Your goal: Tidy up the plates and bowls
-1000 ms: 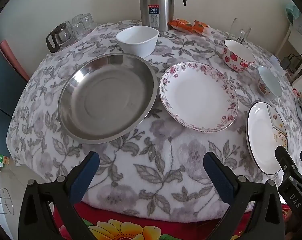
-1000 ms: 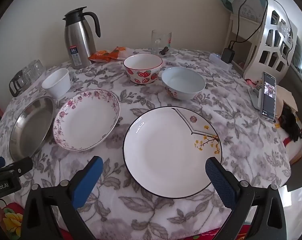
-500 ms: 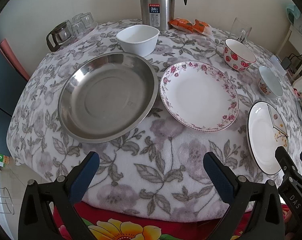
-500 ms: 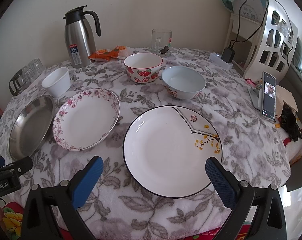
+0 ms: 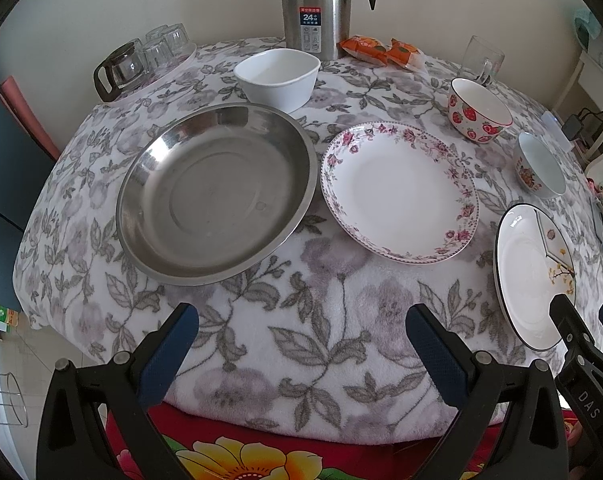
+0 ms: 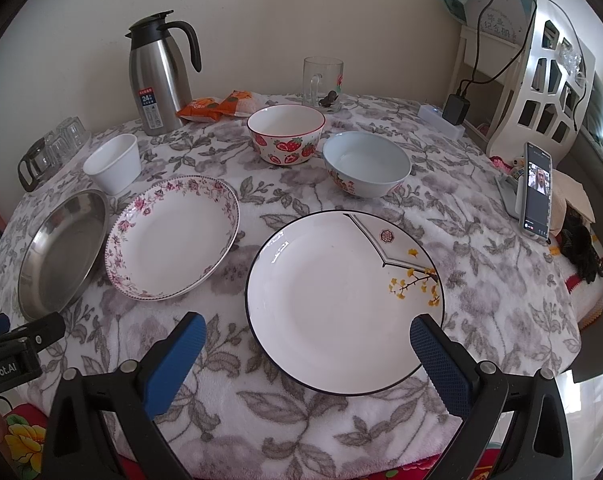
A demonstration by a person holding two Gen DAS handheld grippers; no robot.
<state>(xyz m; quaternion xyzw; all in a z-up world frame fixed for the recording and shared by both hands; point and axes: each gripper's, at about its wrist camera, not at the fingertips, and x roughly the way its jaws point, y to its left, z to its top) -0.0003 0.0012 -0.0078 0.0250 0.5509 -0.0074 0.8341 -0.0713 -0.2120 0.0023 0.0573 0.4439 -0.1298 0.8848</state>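
On the floral cloth lie a steel plate, a pink-flowered plate and a black-rimmed white plate, side by side. Behind them stand a white bowl, a strawberry bowl and a pale blue bowl. My left gripper hangs open at the table's near edge, in front of the gap between the steel and flowered plates. My right gripper is open over the near rim of the black-rimmed plate, holding nothing.
At the back stand a steel thermos, orange snack packets, a glass mug and upturned glasses with a glass pot. A phone on a stand and a charger sit at the right edge.
Both views have shifted very slightly; the dishes stand where they were and both grippers stay open.
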